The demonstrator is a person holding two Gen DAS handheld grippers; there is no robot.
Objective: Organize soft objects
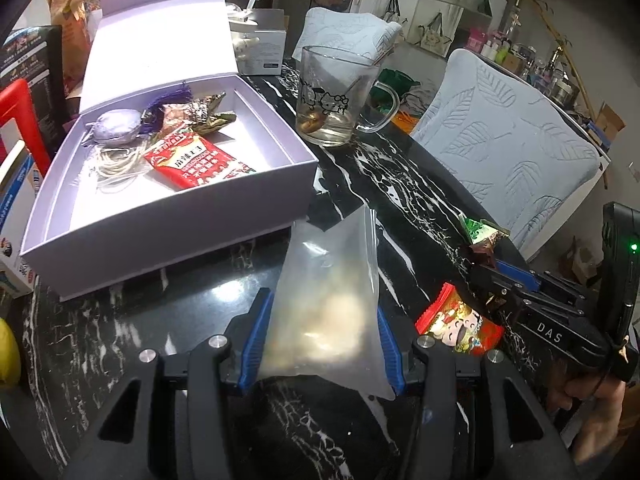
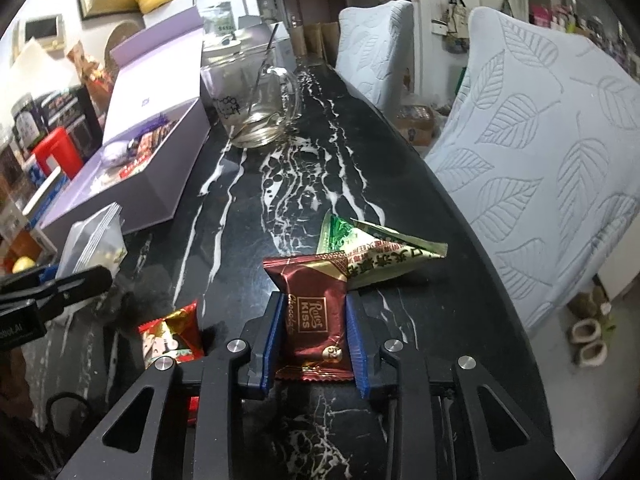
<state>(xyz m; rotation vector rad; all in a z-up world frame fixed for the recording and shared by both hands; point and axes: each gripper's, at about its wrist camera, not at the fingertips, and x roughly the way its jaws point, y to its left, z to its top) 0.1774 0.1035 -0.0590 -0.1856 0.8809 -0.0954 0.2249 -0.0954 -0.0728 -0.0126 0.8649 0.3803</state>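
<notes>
Both tools (image 1: 320,340) (image 2: 314,340) clamp packets.

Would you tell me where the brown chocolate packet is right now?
In the right wrist view, the chocolate packet sits between the right gripper fingers, just before the green triangular packet.

A: That black marble-look tabletop with white veins (image 2: 304,184) is super glossy, glare everywhere. The clear frosted plastic zip bag (image 1: 328,304) looks smooth and hazy.

B: Yep, and the dark red foil-like chocolate wrapper (image 2: 316,320) is shiny and crinkled. The pale lilac cardboard box (image 1: 168,240) is matt, the clear glass mug (image 1: 332,96) slick, and the light blue quilted cloth chair cover (image 2: 540,152) has stitched leaves.
</notes>
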